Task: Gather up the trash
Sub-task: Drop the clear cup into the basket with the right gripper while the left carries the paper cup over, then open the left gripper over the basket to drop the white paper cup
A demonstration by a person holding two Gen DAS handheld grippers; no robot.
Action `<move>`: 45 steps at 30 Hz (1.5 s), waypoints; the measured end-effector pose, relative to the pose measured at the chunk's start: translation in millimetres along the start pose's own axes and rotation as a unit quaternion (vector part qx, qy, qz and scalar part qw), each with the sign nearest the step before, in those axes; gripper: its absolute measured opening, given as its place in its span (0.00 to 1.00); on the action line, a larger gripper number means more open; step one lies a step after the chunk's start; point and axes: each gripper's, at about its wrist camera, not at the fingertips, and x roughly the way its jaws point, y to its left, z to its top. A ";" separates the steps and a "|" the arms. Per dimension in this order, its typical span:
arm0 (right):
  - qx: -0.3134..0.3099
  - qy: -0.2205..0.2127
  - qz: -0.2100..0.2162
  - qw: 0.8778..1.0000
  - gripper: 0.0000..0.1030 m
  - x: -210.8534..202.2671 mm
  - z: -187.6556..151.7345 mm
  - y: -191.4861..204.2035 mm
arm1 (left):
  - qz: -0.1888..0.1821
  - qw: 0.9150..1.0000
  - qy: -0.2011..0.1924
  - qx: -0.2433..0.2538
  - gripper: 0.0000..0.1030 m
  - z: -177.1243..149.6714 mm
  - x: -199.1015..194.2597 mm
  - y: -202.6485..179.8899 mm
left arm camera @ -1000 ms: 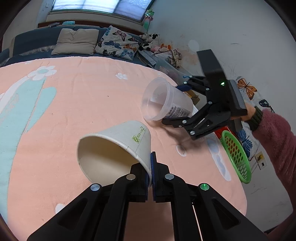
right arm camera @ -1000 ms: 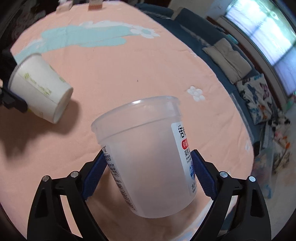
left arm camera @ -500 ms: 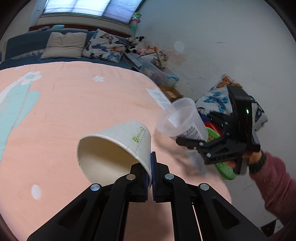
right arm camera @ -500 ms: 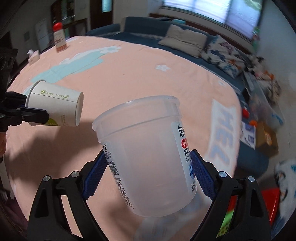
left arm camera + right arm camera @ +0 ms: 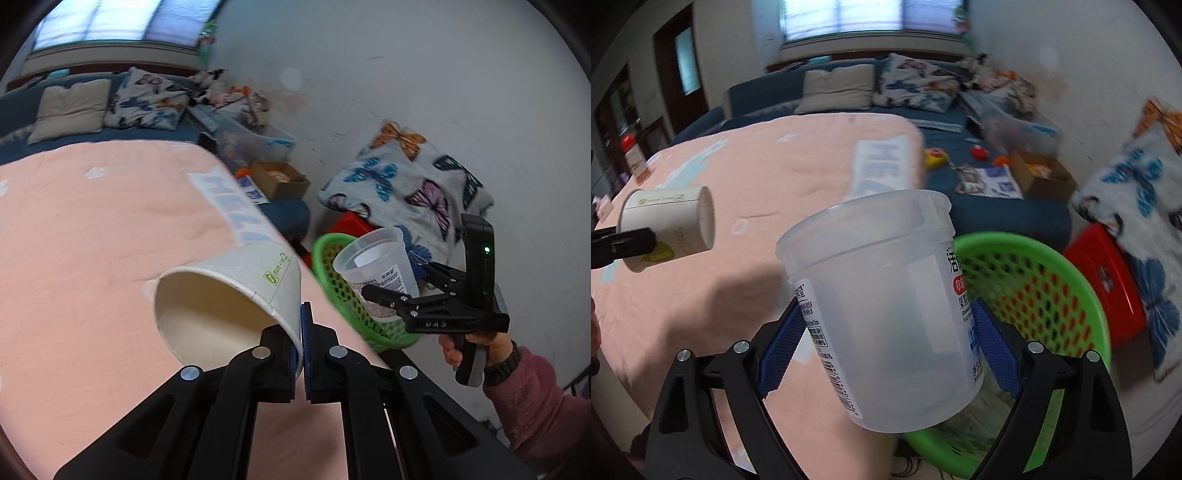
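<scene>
We count two cups: our left gripper (image 5: 302, 345) pinches one paper cup (image 5: 229, 295), our right gripper (image 5: 888, 354) clamps one plastic cup (image 5: 882, 314) above one green basket (image 5: 1052, 280).

Two cups in play — one paper cup (image 5: 229, 295) and one clear plastic cup (image 5: 886, 310). Two grippers, the left gripper (image 5: 302, 354) and the right gripper (image 5: 888, 339) — one cup apiece. One green basket (image 5: 1067, 280), one red stool (image 5: 1108, 280), one cardboard box (image 5: 1045, 177), two butterfly-print blankets, one beige cushion (image 5: 836, 90).
</scene>
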 end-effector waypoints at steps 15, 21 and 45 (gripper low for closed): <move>0.125 0.021 -0.074 0.989 0.86 -7.2 -65.7 -99.9 | -0.032 0.998 0.035 0.043 0.03 11.4 55.8 -62.4; 0.146 0.018 -0.079 0.986 0.86 -3.3 -73.4 -113.0 | -0.035 0.997 0.043 0.055 0.03 15.8 69.4 -77.3; 0.142 -0.020 -0.074 0.987 0.89 -45.9 -99.2 -99.4 | -0.041 0.991 0.094 0.081 0.03 18.3 149.4 -117.7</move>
